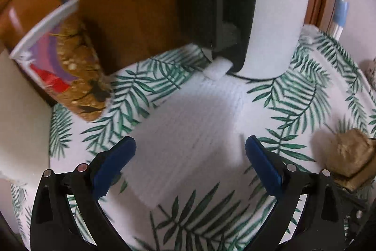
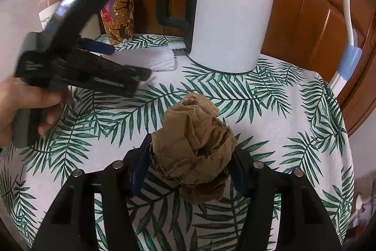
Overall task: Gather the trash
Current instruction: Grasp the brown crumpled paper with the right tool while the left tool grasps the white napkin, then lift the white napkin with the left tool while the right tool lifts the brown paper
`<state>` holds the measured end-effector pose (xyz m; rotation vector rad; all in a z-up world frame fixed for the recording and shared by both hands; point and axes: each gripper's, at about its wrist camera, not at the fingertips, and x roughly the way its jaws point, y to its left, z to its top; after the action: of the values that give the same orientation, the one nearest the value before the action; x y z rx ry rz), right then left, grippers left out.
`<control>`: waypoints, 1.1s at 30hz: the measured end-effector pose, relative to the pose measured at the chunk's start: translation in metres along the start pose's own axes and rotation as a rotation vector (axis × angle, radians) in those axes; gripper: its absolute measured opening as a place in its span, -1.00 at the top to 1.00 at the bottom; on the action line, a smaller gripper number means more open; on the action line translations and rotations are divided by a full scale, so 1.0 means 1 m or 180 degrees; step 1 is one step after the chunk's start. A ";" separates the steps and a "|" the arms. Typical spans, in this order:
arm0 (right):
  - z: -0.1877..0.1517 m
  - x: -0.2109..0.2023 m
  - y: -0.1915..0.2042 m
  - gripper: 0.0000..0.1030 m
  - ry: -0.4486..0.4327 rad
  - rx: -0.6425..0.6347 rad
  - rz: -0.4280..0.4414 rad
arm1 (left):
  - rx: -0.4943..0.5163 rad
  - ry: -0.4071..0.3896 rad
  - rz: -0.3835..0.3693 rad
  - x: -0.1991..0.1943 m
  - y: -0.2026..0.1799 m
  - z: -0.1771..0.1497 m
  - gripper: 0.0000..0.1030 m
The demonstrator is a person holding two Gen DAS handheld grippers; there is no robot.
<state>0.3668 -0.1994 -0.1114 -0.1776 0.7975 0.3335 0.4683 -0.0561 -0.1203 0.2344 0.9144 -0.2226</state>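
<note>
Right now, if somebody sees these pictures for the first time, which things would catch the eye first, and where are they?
First, the crumpled brown paper ball clamped in the right gripper over the palm-leaf tablecloth. Then the big white kettle at the back of the table, with a patterned paper cup to its left. The left gripper hangs open above a white ribbed sheet near the kettle's base.

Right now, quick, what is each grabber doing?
Left gripper: open, holding nothing, over the white foam sheet.
Right gripper: shut on the crumpled brown paper.
</note>
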 end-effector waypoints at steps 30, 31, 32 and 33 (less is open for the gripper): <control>-0.001 0.003 0.002 -0.20 0.0051 -0.0044 -0.0032 | 0.0177 -0.0120 0.0043 -0.085 0.008 -0.101 0.48; -0.001 0.003 0.002 -0.20 0.0051 -0.0051 -0.0037 | 0.0180 -0.0135 0.0040 -0.089 0.009 -0.106 0.33; -0.001 0.003 0.003 -0.20 0.0051 -0.0058 -0.0040 | 0.0189 -0.0157 0.0033 -0.092 0.010 -0.112 0.08; -0.001 0.003 0.003 -0.20 0.0052 -0.0061 -0.0041 | 0.0197 -0.0194 0.0036 -0.093 0.010 -0.115 -0.02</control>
<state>0.3671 -0.1964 -0.1143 -0.2037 0.8094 0.3280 0.3293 -0.0046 -0.1122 0.2886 0.8465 -0.2466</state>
